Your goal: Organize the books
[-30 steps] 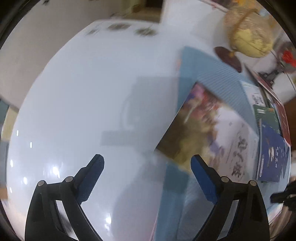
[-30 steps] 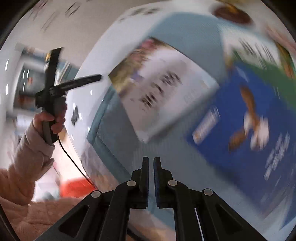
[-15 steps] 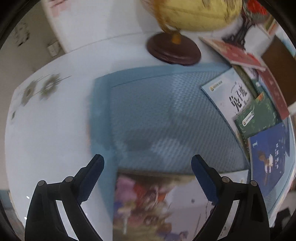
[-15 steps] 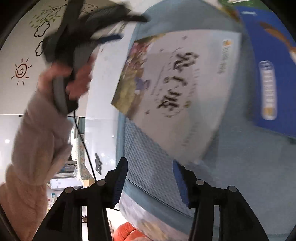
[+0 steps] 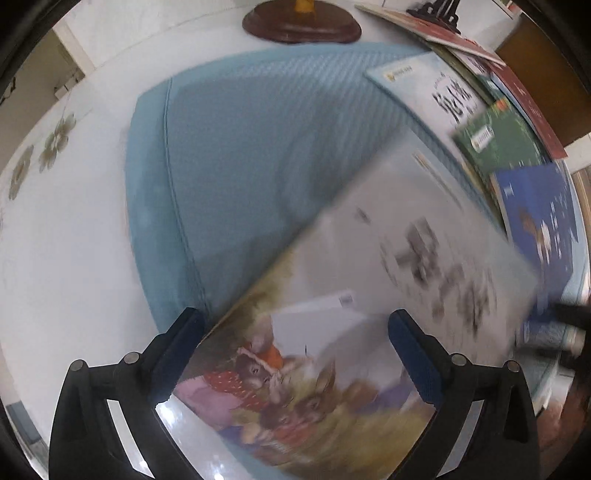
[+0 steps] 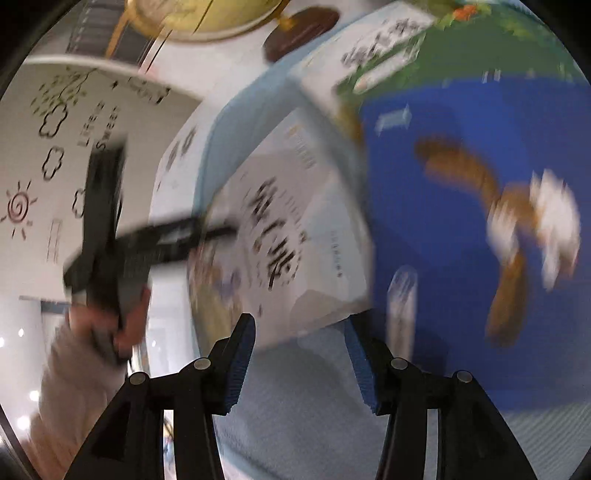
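Underneath everything, a white table (image 5: 74, 240) carries a blue mat (image 5: 240, 147), the landmark for the rest. Across the mat's near corner lies a white picture book (image 5: 369, 295), blurred. Along the mat's far-right edge sit a blue book (image 5: 535, 206), a green book (image 5: 502, 140) and a white book (image 5: 436, 85). Beyond the mat stands a globe base (image 5: 301, 22). Above the picture book, the left gripper (image 5: 295, 354) is opening, gripping nothing; the right gripper (image 6: 299, 354) is released.

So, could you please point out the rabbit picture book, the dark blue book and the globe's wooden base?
rabbit picture book (image 5: 369, 295), left wrist view, middle of its pale cover
dark blue book (image 6: 461, 221), right wrist view, blue cover
globe's wooden base (image 5: 301, 26), left wrist view, top of the base
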